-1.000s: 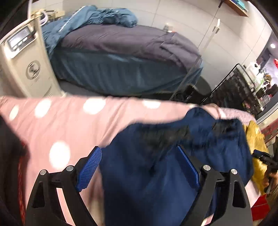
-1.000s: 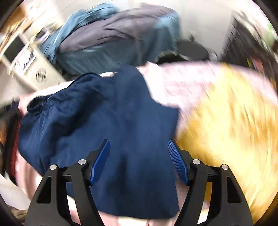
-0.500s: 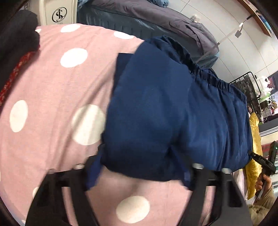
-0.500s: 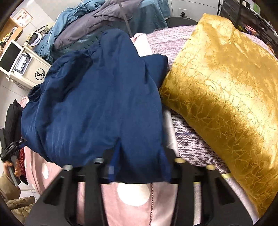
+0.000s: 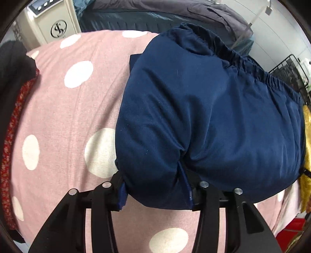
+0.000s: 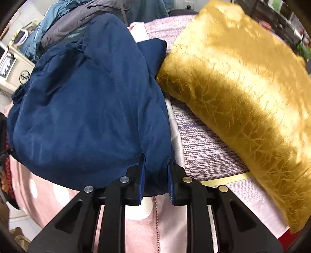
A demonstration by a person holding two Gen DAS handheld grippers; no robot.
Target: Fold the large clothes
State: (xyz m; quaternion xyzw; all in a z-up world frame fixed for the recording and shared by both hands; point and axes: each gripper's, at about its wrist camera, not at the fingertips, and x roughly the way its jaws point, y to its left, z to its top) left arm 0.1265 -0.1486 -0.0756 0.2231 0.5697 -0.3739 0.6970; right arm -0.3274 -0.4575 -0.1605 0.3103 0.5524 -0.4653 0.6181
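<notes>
A navy blue garment (image 5: 204, 109) with a gathered elastic edge lies doubled over on the pink polka-dot blanket (image 5: 64, 109). My left gripper (image 5: 155, 186) is shut on the garment's near left edge, its blue pads mostly buried in the cloth. In the right wrist view the same navy garment (image 6: 87, 101) fills the left half. My right gripper (image 6: 155, 179) is shut on its near right corner, cloth bunched between the pads.
A gold pillow (image 6: 243, 93) lies against the garment's right side on a striped mauve cover (image 6: 204, 148). A dark and red cloth pile (image 5: 13, 101) sits at the blanket's left edge. A beige appliance (image 5: 52, 23) and a bed with grey-blue bedding (image 5: 165, 11) stand behind.
Both grippers went from wide open over the garment to shut on its near edge. The garment now lies folded over, with its elastic edge at the far side.
</notes>
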